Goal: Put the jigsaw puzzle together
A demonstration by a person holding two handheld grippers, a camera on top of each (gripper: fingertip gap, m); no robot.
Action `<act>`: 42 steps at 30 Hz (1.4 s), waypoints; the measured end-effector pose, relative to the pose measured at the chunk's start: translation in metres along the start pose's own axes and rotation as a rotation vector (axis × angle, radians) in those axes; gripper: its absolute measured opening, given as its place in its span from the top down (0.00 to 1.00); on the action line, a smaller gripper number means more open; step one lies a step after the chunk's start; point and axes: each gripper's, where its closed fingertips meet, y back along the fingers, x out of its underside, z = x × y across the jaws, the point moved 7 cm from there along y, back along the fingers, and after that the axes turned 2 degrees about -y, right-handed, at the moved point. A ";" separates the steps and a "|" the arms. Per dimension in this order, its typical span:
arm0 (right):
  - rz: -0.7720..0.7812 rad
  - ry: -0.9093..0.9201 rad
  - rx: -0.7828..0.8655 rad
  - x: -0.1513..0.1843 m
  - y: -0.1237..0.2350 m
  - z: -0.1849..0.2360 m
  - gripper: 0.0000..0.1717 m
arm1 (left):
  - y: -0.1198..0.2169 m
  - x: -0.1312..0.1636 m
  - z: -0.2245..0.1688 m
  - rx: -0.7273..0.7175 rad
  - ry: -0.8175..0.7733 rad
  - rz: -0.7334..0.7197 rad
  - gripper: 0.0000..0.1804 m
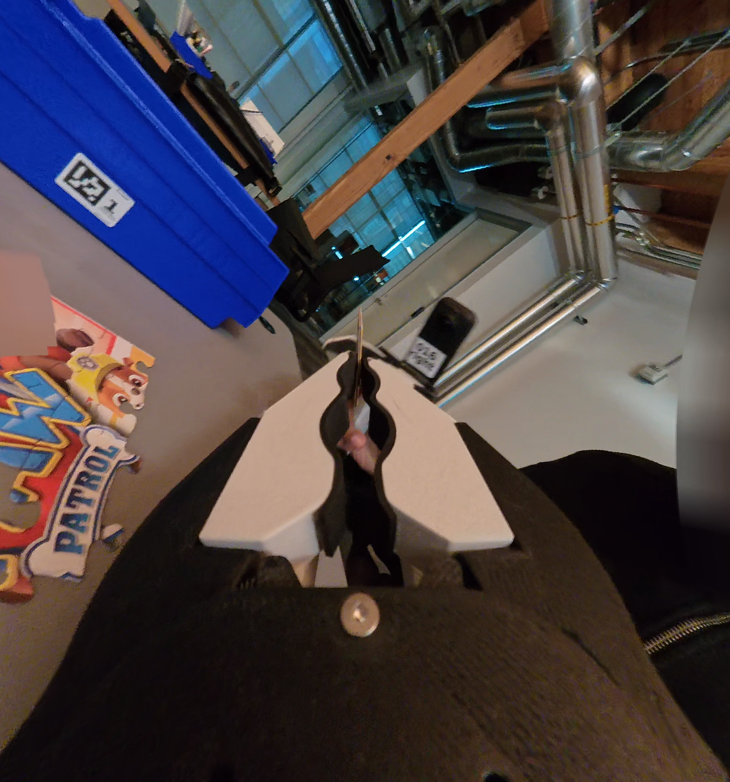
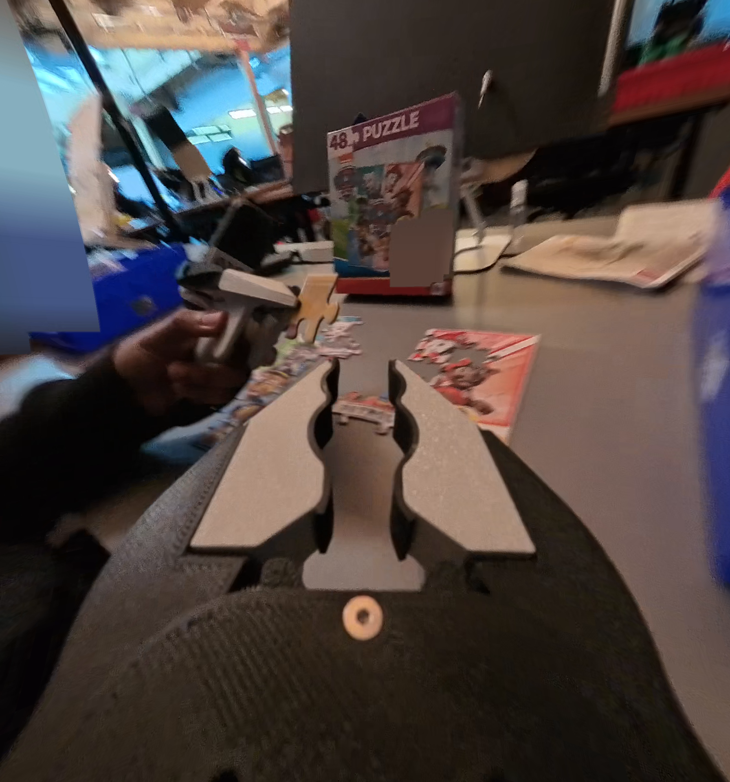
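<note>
Cardboard puzzle piece (image 1: 358,338), thin, stiff, light: left wrist view shows it edge-on, pinched between the left gripper's (image 1: 358,368) fingers, above the grey tabletop (image 1: 194,381); best held by its flat faces.

Right wrist view: right gripper (image 2: 363,372) fingers apart, empty, over assembled puzzle sections (image 2: 482,372); same piece (image 2: 316,309) shows tan, knobbed.

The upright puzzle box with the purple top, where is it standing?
In the right wrist view the upright puzzle box stands mid-table beyond the open right gripper, right of the tan jigsaw piece.
</note>
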 end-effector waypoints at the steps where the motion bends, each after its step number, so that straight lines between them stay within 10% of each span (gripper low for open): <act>1: 0.011 0.098 0.028 -0.004 0.003 0.001 0.86 | 0.001 0.001 0.002 -0.027 -0.003 0.013 1.00; 9: 0.368 0.844 0.175 0.004 -0.008 0.016 0.83 | -0.002 0.008 0.011 -0.155 -0.046 0.116 1.00; 23: 0.517 1.086 0.040 0.023 -0.033 0.023 0.94 | -0.011 0.021 0.016 -0.251 -0.116 0.264 1.00; 42: 0.815 0.192 0.419 0.051 -0.032 -0.048 0.94 | -0.012 0.026 0.027 -0.551 -0.361 0.374 0.96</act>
